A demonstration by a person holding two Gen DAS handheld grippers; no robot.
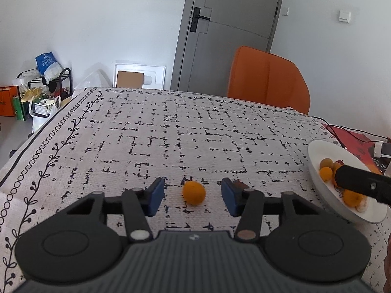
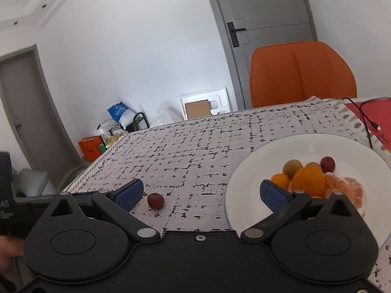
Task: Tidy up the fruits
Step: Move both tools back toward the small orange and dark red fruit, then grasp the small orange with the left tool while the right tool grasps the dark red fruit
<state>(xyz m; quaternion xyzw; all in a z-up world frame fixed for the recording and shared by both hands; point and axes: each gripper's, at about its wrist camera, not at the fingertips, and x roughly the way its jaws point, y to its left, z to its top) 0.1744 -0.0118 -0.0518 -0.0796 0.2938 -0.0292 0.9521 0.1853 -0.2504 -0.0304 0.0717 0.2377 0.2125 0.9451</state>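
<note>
A small orange fruit point(image 1: 194, 192) lies on the patterned tablecloth between the blue pads of my left gripper point(image 1: 193, 196); the pads stand clear of it on both sides, so that gripper is open. A white plate point(image 1: 317, 171) at the right holds several orange and brownish fruits. In the right wrist view my right gripper point(image 2: 202, 194) is open and wide. A small dark red fruit point(image 2: 155, 200) lies on the cloth just inside its left pad, untouched. Its right pad hangs over the white plate point(image 2: 246, 185), which holds oranges point(image 2: 308, 180), a peeled mandarin point(image 2: 348, 189) and a red fruit point(image 2: 327, 163).
An orange chair point(image 1: 267, 78) stands behind the table by a grey door point(image 1: 232, 31). A black cable point(image 2: 365, 119) and a red mat point(image 2: 374, 112) lie at the table's far right. Bags and a rack point(image 1: 46, 90) clutter the floor at the left.
</note>
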